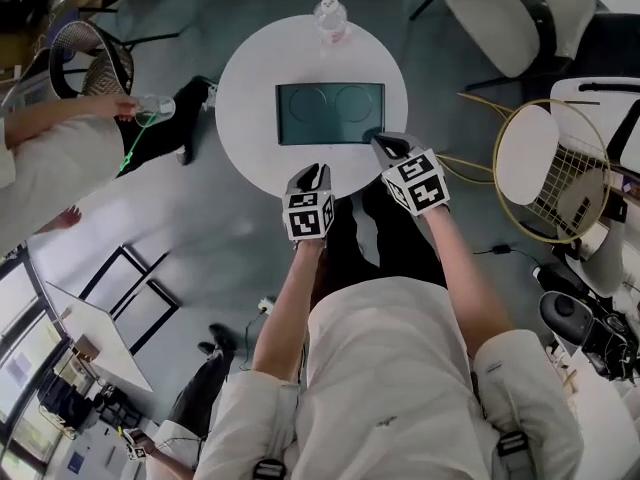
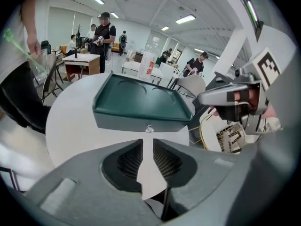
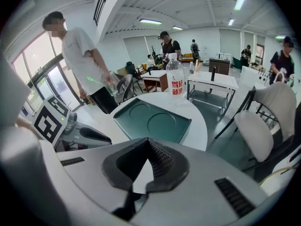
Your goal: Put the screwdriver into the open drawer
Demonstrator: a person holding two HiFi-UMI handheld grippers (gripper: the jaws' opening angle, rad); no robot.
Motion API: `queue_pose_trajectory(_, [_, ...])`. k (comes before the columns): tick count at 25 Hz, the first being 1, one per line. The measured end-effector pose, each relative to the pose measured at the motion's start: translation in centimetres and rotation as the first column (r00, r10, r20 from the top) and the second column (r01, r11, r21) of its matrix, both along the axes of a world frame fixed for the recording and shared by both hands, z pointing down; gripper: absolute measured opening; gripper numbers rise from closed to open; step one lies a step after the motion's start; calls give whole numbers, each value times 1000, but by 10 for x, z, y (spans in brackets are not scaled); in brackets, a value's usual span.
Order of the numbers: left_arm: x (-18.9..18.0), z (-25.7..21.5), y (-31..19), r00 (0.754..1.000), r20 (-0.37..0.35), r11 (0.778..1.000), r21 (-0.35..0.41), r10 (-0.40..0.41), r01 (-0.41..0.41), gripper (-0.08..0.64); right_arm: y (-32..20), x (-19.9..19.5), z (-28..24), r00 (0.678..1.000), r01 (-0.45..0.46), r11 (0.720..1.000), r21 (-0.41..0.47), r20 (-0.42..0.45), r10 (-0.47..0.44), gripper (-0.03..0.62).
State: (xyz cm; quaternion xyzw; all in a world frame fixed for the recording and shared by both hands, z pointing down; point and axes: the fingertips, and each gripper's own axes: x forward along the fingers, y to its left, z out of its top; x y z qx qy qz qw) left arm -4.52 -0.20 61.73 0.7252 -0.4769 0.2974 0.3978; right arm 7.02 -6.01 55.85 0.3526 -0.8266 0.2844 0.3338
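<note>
A dark green box (image 1: 330, 113) with two round recesses in its top sits in the middle of a round white table (image 1: 245, 88). In the left gripper view its front face (image 2: 141, 119) carries a small knob (image 2: 149, 129) and looks closed. I see no screwdriver in any view. My left gripper (image 1: 312, 176) hovers at the table's near edge, facing the knob (image 2: 147, 142), jaws a narrow slit apart and empty. My right gripper (image 1: 385, 146) is at the box's near right corner (image 3: 148, 142), its jaws touching, nothing held.
A clear water bottle (image 1: 331, 16) stands at the table's far edge. A person (image 1: 40, 158) stands to the left holding a bottle (image 1: 150, 108). A white chair (image 1: 510, 18) and a round wire chair (image 1: 555, 168) are on the right.
</note>
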Motion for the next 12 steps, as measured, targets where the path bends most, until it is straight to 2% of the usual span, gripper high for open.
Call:
queue_pose_trajectory(3, [-14, -37, 8, 1000, -20, 999, 54, -1, 2, 74, 10, 3, -36, 998, -48, 998, 42, 47, 46, 6])
queue_pose_trajectory(5, [-20, -63, -2, 999, -36, 992, 125, 9, -5, 71, 5, 6, -62, 995, -72, 992, 102, 79, 64, 6])
queue_pose_trajectory(9, [-24, -115, -15, 997, -61, 966, 259, 36, -19, 50, 3, 13, -107, 987, -108, 972, 207, 137, 81, 6])
queue_pose_trajectory(12, [-33, -160, -19, 996, -75, 937, 349, 53, -23, 34, 8, 11, -143, 981, -133, 954, 269, 176, 88, 6])
